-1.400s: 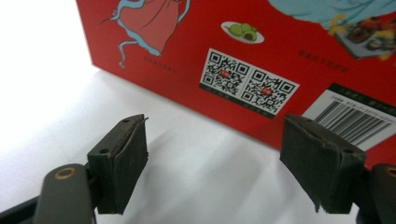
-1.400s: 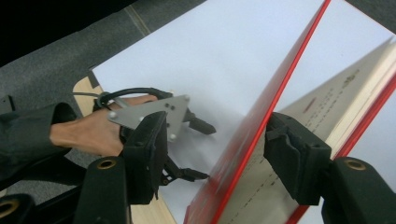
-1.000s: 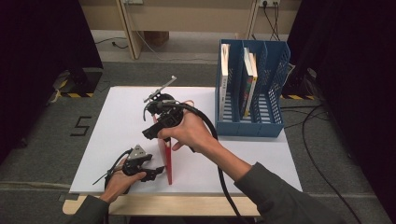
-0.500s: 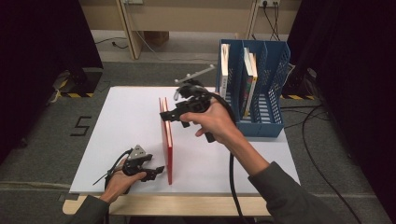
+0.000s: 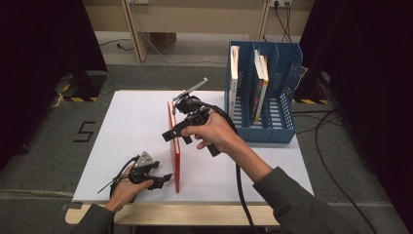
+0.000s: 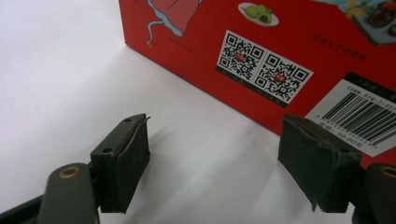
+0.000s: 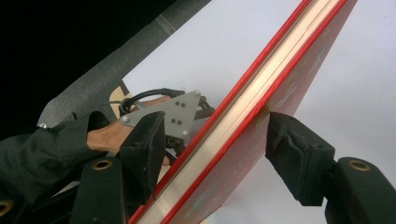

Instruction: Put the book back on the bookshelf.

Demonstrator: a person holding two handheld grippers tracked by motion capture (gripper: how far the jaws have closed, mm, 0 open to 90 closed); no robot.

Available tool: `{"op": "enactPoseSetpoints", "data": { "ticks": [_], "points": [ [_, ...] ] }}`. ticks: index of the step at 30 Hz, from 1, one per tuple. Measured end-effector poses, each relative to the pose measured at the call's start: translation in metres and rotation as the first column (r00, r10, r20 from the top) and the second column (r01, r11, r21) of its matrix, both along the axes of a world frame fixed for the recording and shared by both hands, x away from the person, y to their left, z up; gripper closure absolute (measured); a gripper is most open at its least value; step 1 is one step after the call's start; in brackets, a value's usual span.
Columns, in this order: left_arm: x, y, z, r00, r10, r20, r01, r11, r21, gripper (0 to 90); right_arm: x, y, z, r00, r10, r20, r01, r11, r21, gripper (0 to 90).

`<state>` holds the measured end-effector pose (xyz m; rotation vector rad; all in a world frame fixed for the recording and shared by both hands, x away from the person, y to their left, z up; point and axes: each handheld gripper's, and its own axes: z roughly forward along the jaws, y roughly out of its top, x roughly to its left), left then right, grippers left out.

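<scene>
Now the right gripper [image 7: 212, 140] has come back down, jaws just narrowed astride the upright red book [image 5: 174, 151], not clamping yet.

The red book [image 5: 174, 146] stands on edge mid-table, walling your left gripper [image 5: 163, 179] from the right. The blue file rack [image 5: 287, 97] blocks the table's far right corner; the far left corner lies open.

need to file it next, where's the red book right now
In the high view the red book stands on edge mid-table on the white tabletop, between the left gripper at its near end and the right gripper, left of the blue rack.
</scene>
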<state>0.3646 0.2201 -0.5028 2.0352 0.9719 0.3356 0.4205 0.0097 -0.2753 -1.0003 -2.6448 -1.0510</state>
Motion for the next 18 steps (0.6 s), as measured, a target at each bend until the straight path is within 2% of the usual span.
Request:
{"op": "enactPoseSetpoints", "data": {
  "ticks": [10, 13, 16, 18],
  "points": [
    [-0.0012, -0.0020, -0.0001, 0.9999, -0.003, 0.011, 0.003, 0.9998, 0.022, 24.4, 0.0048, 0.0067, -0.0025, 0.9997, -0.021, 0.014, 0.022, 0.9978, -0.063, 39.5],
    [-0.0012, -0.0023, -0.0001, 0.9999, -0.006, 0.009, 0.006, 0.9997, 0.024, 24.3, 0.0073, 0.0059, -0.0066, 0.9994, -0.025, 0.024, 0.027, 0.9947, -0.100, 42.9],
    [-0.0013, -0.0028, -0.0002, 0.9999, -0.008, 0.011, 0.007, 0.9996, 0.028, 24.1, 0.0083, 0.0044, -0.0082, 0.9993, -0.014, 0.034, 0.018, 0.9930, -0.116, 45.7],
    [-0.0017, -0.0041, -0.0003, 0.9998, -0.013, 0.017, 0.013, 0.9993, 0.036, 23.8, 0.0091, 0.0025, -0.0075, 0.9978, 0.002, 0.066, 0.009, 0.9875, -0.158, 50.6]
  ]
}}
